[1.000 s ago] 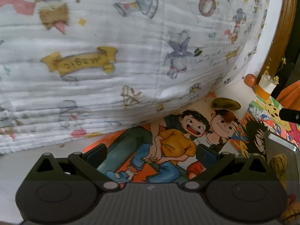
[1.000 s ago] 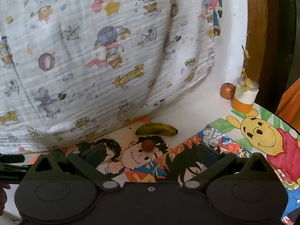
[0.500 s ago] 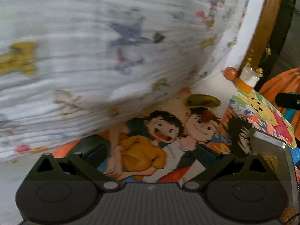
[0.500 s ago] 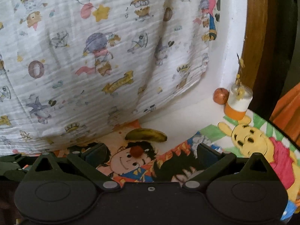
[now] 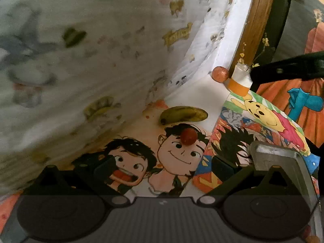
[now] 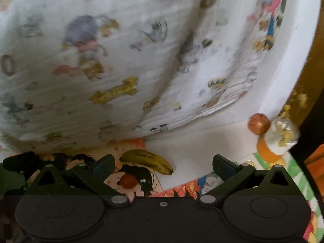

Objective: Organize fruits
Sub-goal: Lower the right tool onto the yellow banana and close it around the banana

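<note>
A dark-spotted yellow banana (image 5: 183,114) lies on the white table near the hanging cloth; it also shows in the right wrist view (image 6: 146,161). A small red round fruit (image 5: 188,136) sits on the cartoon mat just in front of it, also in the right wrist view (image 6: 128,181). A reddish apple-like fruit (image 5: 220,74) rests at the back by the wall, also in the right wrist view (image 6: 259,124). My left gripper (image 5: 162,167) is open and empty, short of the red fruit. My right gripper (image 6: 163,167) is open and empty, the banana between its fingers' line of sight.
A cartoon-print white cloth (image 5: 91,50) hangs at the left and back. A small jar with an orange base and dried flowers (image 5: 240,81) stands by the brown frame. A metal tray (image 5: 287,162) lies at the right. The right gripper's arm (image 5: 287,68) shows at the upper right.
Both grippers have moved forward and to the right toward the banana and red fruit, which now look larger and nearer. Both stay open.
</note>
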The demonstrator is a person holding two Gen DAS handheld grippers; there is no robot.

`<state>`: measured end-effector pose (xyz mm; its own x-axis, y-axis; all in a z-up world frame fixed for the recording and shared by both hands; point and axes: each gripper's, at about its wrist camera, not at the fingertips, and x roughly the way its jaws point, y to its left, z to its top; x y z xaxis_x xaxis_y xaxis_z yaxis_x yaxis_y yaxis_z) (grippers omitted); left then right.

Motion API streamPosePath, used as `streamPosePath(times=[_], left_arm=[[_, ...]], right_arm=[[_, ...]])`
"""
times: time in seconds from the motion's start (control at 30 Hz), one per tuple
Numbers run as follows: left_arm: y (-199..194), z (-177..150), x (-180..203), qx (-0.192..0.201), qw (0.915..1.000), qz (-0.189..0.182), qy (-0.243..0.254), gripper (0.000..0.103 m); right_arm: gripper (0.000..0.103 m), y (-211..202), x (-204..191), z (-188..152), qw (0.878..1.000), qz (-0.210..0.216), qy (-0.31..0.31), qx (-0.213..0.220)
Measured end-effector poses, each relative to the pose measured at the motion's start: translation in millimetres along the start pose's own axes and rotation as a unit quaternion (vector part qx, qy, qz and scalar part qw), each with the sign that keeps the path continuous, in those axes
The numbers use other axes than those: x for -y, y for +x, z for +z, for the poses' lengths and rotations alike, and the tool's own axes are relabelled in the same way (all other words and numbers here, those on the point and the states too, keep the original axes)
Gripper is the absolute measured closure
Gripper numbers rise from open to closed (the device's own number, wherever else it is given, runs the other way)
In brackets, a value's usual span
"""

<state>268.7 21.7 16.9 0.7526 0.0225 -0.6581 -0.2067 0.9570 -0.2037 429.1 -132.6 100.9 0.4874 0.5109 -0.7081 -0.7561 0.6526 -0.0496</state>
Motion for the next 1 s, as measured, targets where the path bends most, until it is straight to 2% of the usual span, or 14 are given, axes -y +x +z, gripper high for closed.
streamPosePath(times=[0.23, 0.47, 0.8, 1.0], left_arm=[[31, 9, 3, -0.001, 0.9996, -0.026, -0.011, 0.000], [54, 10, 3, -0.006, 0.9981, -0.053, -0.032, 0.001], [67, 7, 2, 0.000, 0.9967, -0.069, -0.043, 0.006], [69, 6, 1, 0.011, 0.9964, -0.070, -0.047, 0.010]], right_arm=[[0.003, 62, 4, 9, 0.998, 0.046, -0.014, -0.032], [0.011, 103, 9, 8, 0.995, 0.079, 0.018, -0.052], [0.013, 123, 13, 5, 0.989, 0.139, 0.002, -0.057], [0.016, 130, 10, 1, 0.987, 0.144, -0.021, -0.066]])
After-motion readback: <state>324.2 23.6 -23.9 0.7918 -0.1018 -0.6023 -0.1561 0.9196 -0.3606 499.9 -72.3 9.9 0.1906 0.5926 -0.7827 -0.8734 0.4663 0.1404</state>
